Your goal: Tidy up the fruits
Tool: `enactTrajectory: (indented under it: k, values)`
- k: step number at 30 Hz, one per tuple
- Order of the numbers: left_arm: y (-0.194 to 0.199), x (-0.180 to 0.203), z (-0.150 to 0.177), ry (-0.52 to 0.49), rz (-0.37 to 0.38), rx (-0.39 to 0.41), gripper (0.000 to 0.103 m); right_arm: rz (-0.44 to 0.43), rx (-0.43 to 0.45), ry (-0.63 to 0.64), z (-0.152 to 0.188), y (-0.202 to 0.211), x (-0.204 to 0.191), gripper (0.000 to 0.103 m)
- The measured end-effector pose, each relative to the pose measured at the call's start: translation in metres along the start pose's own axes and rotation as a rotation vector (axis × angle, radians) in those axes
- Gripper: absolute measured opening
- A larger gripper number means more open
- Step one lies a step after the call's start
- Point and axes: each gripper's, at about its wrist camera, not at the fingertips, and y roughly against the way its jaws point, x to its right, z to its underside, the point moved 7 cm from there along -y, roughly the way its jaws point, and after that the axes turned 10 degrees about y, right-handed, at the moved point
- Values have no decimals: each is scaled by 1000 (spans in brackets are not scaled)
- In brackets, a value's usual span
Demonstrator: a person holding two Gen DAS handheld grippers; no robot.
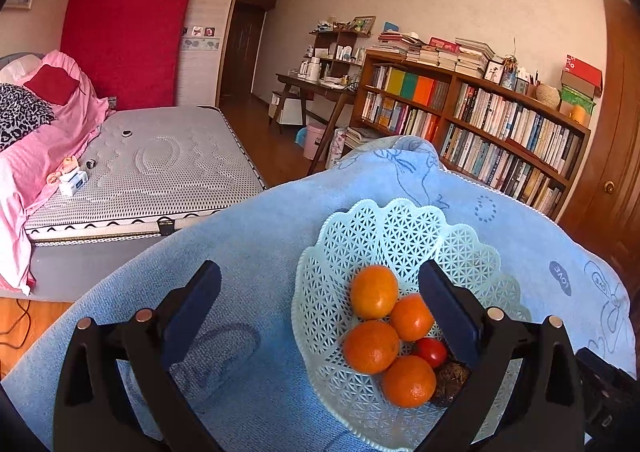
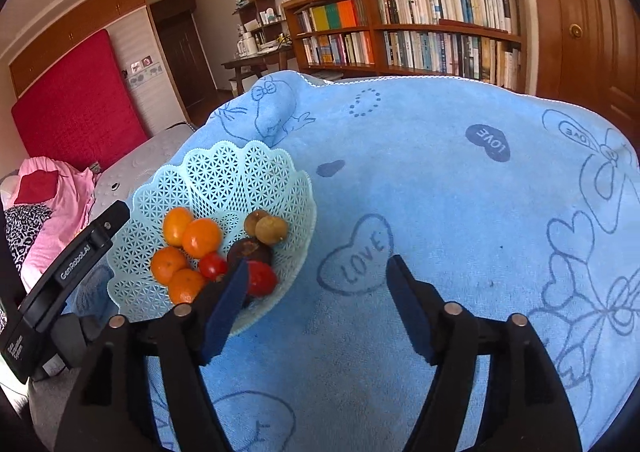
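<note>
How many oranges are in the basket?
4 round oranges, clustered in the pale green lattice plastic basket: far, middle, left, nearest. None seem hidden.

Your left wrist camera looks down from close above the basket (image 1: 360, 236), facing the far bookshelf (image 1: 480, 112). Your right wrist camera sits right of it, over the blue towel (image 2: 440, 180). Both views share basket, towel and bookshelf.
</note>
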Motion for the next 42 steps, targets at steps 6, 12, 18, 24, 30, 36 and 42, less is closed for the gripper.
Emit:
enactTrajectory:
  k: [6,12,18,24,30,36,42]
  values:
    - [6,8,1,-42,1,16,100,4,32,-9,13,15,4,86]
    - [20,14,10,-130,-12,29,100,30,64,54,20,22,-4,89]
    - [42,15,19,-219,-27,43,100,-16,61,82,25,23,-13,91]
    - [61,23,26,-343,-38,58,100,-17,96,128,27,30,-20,93]
    - [74,24,32,-403,-37,71,100,-13,127,162,25,37,-28,98]
    - [82,20,31,-417,-44,82,100,19,127,205,26,38,-35,98]
    - [83,12,34,-416,-55,73,100,20,116,233,29,39,-40,98]
